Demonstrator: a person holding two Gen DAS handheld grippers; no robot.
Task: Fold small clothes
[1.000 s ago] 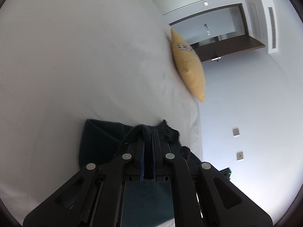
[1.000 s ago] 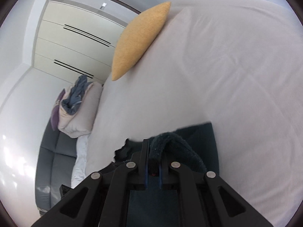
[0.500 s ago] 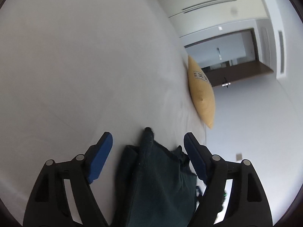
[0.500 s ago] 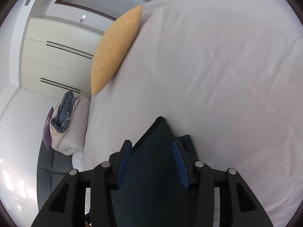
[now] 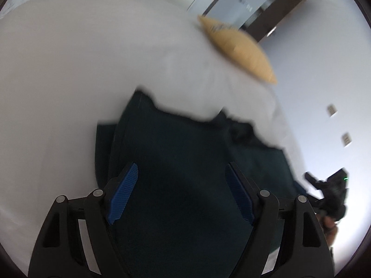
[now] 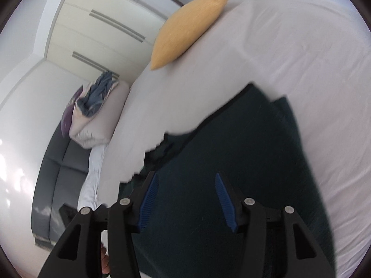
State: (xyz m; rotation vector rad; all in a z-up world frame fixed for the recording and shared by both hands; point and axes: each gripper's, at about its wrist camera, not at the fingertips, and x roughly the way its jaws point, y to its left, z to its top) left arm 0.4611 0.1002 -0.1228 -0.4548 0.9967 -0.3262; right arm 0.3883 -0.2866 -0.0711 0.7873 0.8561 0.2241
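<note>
While the left gripper [image 5: 182, 192] and right gripper [image 6: 185, 199] are held spread wide with nothing gripped, a dark garment [image 5: 185, 162] is seen lying below both, folded layers offset, on the white bed [image 5: 69, 58], yellow cushion [image 6: 187, 27] at the far edge.

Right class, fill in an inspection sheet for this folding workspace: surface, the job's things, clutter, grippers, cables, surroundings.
Surface: white bed sheet, lightly creased.
Job's things: dark teal garment, lying on the sheet in layers, one corner rumpled.
Clutter: yellow cushion at the bed's far edge.
Grippers: left gripper open above the garment; right gripper open above it, holding nothing.
Cables: nothing seen.
Surroundings: wardrobe doors, grey sofa with piled bedding, wall sockets.
</note>
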